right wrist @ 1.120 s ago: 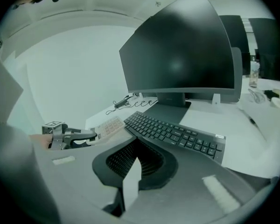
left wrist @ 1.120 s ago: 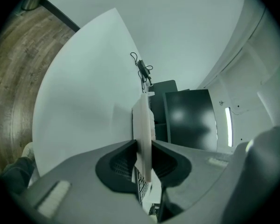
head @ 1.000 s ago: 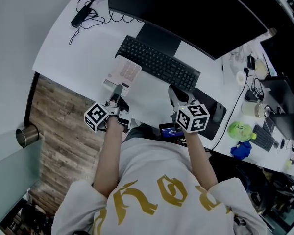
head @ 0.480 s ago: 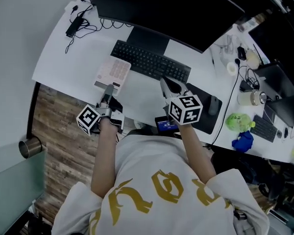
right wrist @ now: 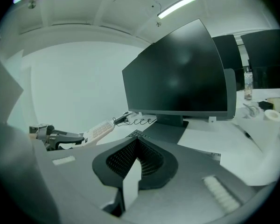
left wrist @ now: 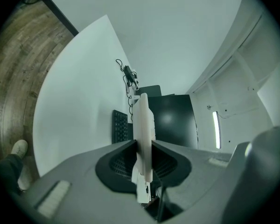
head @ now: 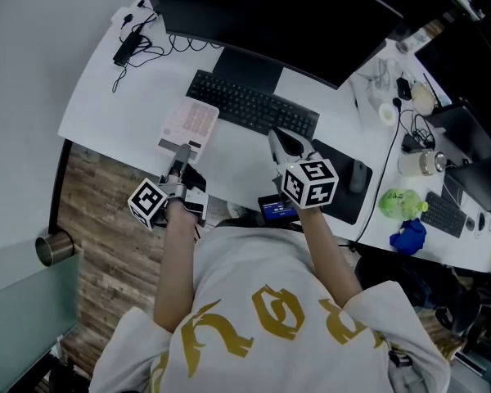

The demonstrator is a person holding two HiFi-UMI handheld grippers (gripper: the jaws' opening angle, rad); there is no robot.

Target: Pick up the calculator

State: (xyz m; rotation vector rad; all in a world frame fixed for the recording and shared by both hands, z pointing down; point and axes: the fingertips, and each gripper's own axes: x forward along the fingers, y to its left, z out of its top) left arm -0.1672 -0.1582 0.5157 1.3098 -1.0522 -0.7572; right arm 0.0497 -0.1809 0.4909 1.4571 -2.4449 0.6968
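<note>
The calculator (head: 191,126), pale pink with rows of keys, is to the left of the black keyboard, over the white desk (head: 114,97). My left gripper (head: 180,155) is shut on its near end. In the left gripper view the calculator (left wrist: 143,125) stands edge-on, clamped between the jaws of the left gripper (left wrist: 142,143). In the right gripper view the calculator (right wrist: 99,129) tilts upward off the desk. My right gripper (head: 282,143) hovers by the keyboard's near edge; its jaws (right wrist: 137,141) are shut with nothing in them.
A keyboard (head: 254,109) lies before a large dark monitor (head: 286,15). A mouse (head: 358,176) rests on a black pad to the right. A cabled adapter (head: 127,43) lies at the desk's far left. Cups, a green toy (head: 397,203) and clutter fill the right side.
The left gripper keeps its grip on the calculator. Both grippers have shifted slightly left in the head view over the last second; almost nothing differs in the last half second.
</note>
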